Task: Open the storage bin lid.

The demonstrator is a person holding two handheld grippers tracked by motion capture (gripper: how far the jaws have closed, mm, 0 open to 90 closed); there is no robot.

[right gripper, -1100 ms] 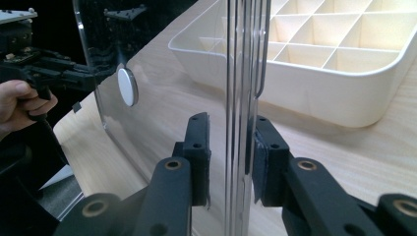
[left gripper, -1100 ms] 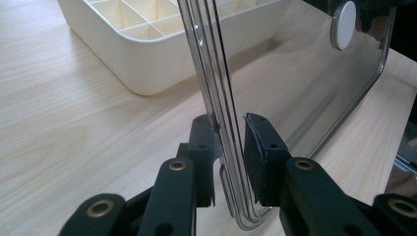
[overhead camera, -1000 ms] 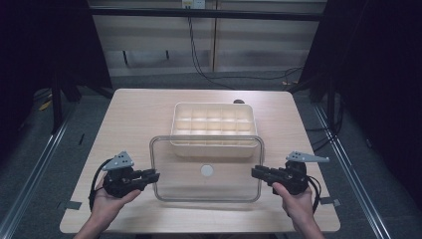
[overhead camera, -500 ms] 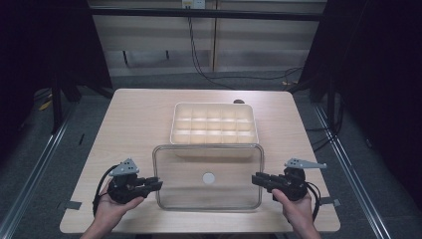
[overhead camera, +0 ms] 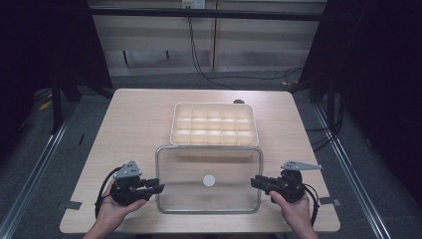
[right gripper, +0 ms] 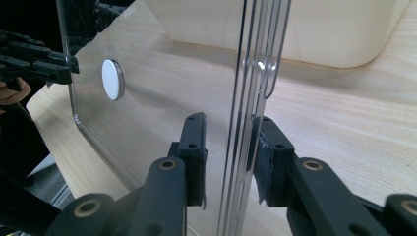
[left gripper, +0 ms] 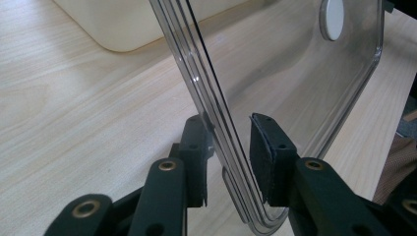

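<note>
A clear plastic lid (overhead camera: pixel 189 169) with a white round disc at its middle lies flat on the table, just in front of a cream compartment box (overhead camera: pixel 175 124). My left gripper (overhead camera: pixel 158 187) sits at the lid's left edge. In the left gripper view the lid's rim (left gripper: pixel 216 118) runs between the jaws of my left gripper (left gripper: pixel 228 128), which have just been opening, and a gap shows beside the right pad (left gripper: pixel 263 157). My right gripper (overhead camera: pixel 255 182) straddles the right edge. There the rim (right gripper: pixel 241 98) stands between the jaws of my right gripper (right gripper: pixel 228 123), with a gap at the left pad (right gripper: pixel 196 152).
The wooden table (overhead camera: pixel 129 129) has bare room on both sides of the box and lid. Its front edge runs close under both hands. Cables hang at the back, and dark floor with metal rails flanks the table.
The lid came toward the person and down, from overlapping the box's front to lying flat before it. Both hands followed it down a little, and both pairs of jaws loosened.
</note>
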